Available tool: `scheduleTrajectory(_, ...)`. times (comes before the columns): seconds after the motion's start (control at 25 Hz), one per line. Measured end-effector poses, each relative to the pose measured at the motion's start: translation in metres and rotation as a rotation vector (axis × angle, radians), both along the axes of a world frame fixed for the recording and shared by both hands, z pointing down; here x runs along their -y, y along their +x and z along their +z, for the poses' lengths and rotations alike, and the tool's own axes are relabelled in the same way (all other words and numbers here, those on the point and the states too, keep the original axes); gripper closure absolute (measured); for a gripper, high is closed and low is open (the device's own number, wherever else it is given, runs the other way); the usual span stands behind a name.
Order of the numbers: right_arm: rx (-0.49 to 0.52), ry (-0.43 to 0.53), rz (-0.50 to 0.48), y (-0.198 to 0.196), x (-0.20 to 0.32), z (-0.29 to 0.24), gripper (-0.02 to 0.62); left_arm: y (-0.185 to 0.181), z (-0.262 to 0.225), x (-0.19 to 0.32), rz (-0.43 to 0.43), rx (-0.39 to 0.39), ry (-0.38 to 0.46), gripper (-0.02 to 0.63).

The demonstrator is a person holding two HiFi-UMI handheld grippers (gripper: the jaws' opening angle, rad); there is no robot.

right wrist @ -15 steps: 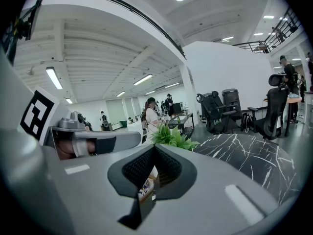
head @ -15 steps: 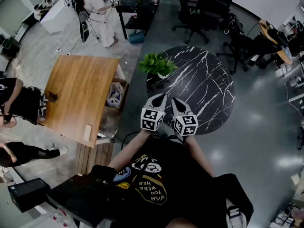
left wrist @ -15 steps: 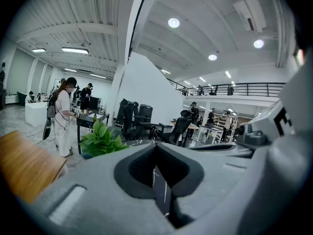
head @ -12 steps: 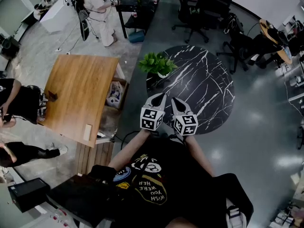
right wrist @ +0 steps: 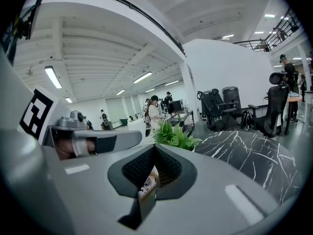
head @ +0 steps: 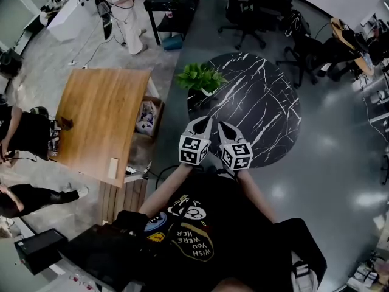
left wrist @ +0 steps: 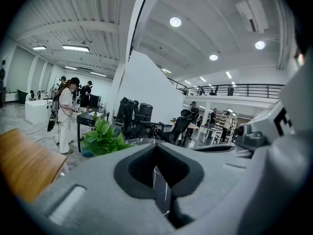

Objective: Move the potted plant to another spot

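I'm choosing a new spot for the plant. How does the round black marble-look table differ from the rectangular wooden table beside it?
The round black marble-look table is dark with white veins; the rectangular wooden table is warm brown. The black table carries the green potted plant at its far left edge; the wooden table holds a small dark item and a pale block near its edges. Both tops are flat and mostly bare.

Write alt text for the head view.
A person holds the left gripper and right gripper side by side, jaws shut and empty, above the near edge of a round black marble table. A potted plant stands at its far left edge, untouched.
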State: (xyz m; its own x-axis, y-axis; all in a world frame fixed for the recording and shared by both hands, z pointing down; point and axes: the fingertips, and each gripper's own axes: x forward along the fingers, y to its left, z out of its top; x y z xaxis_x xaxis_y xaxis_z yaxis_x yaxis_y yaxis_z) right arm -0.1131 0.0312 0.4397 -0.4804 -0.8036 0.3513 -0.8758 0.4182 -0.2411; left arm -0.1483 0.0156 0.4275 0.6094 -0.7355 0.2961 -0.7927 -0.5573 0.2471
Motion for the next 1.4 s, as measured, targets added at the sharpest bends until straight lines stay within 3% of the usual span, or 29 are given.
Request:
scheduleTrajectory(0.64,0.003,-0.048,0.045,-0.006,0.006,0.021,0.593,-0.019,0.016,0.014,0.024,-0.031,-0.026,0.601)
scheduleTrajectory(0.92,0.012,-0.048,-0.013,0.002,0.024,0.035,0.592,-0.007,0.035,0.031,0.022,-0.030,-0.047,0.601)
scheduleTrajectory(1.4,0.038,-0.017,-0.187,0.018,0.106,0.097,0.556,0.013,0.116,0.108,-0.113,0.042,-0.121,0.602)
